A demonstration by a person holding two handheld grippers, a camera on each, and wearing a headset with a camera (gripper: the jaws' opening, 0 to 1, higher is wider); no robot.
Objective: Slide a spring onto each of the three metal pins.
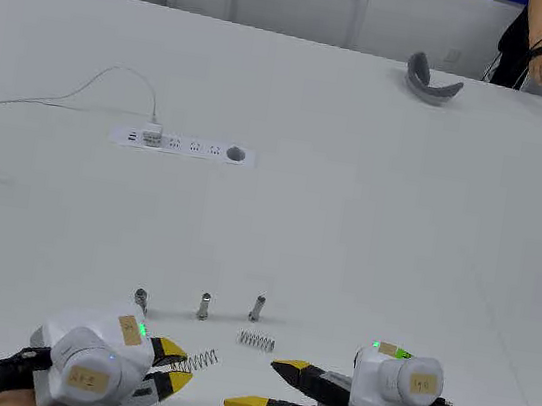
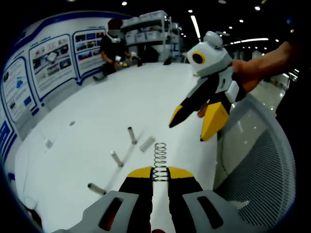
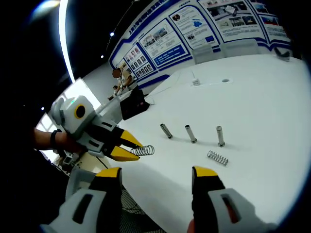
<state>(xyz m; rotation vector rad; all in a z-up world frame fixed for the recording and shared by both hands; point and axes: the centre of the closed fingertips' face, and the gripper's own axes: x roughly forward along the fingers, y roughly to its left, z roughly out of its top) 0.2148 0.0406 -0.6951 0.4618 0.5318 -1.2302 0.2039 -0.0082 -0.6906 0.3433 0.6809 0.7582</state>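
Spring-fitting step judged in hand. One spring (image 2: pixel 159 155) was pinched in the shut left gripper (image 2: pixel 159 173), pins (image 1: pixel 204 305) just ahead. The right gripper (image 3: pixel 156 172) was held wide and empty, second spring (image 1: pixel 256 340) ahead of it. Next, alignment over a pin would be needed.

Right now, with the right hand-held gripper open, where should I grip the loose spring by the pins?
Probably near one end, down from above with the jaws across its width. The loose spring lies flat on its side on the table, and an end grip leaves the other end free for a pin.
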